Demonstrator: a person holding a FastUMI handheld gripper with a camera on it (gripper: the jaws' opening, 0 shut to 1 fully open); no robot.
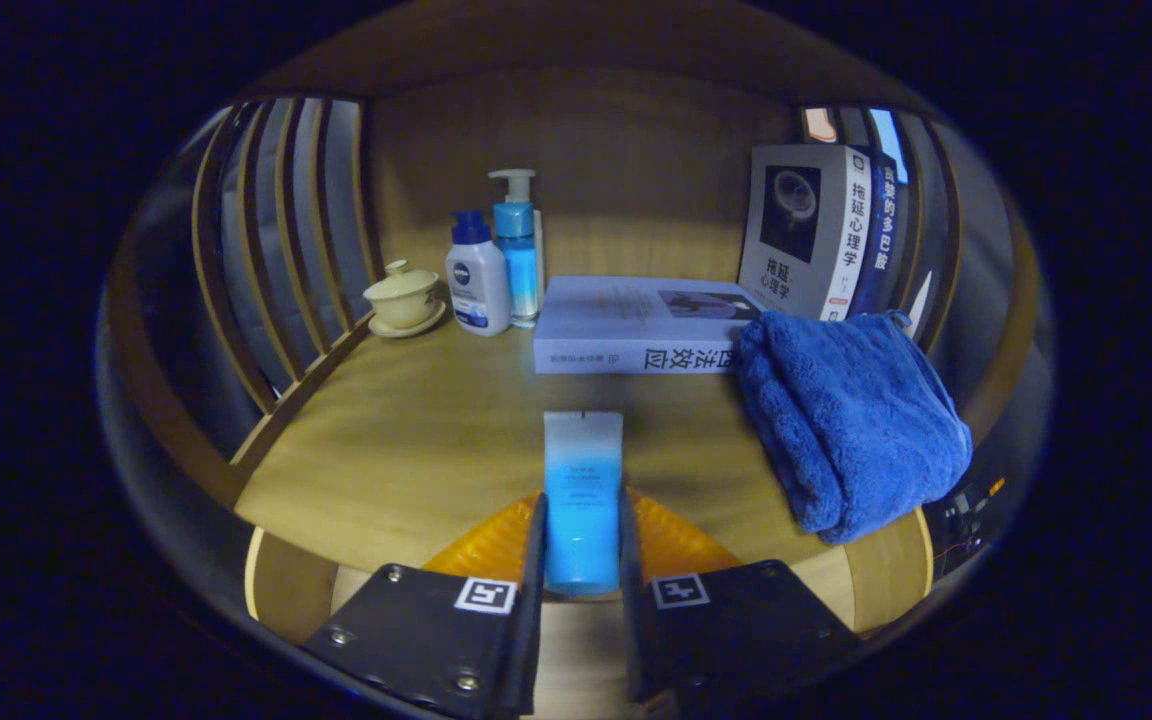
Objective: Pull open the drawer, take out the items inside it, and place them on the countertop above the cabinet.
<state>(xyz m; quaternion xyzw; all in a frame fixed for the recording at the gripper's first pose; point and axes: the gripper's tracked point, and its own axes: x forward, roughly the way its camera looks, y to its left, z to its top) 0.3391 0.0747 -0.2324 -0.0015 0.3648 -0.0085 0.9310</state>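
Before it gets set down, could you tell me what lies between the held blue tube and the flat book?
In the gripper view, only bare wooden countertop separates the tube, clamped in the claw, from the flat book.

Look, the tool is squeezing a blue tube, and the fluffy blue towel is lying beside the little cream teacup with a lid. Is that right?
Not quite. In the gripper view the tool does squeeze the blue tube, but the fluffy blue towel lies beside the flat grey book, below the upright books. The little lidded cream teacup sits across the wooden countertop, beside the bottles.
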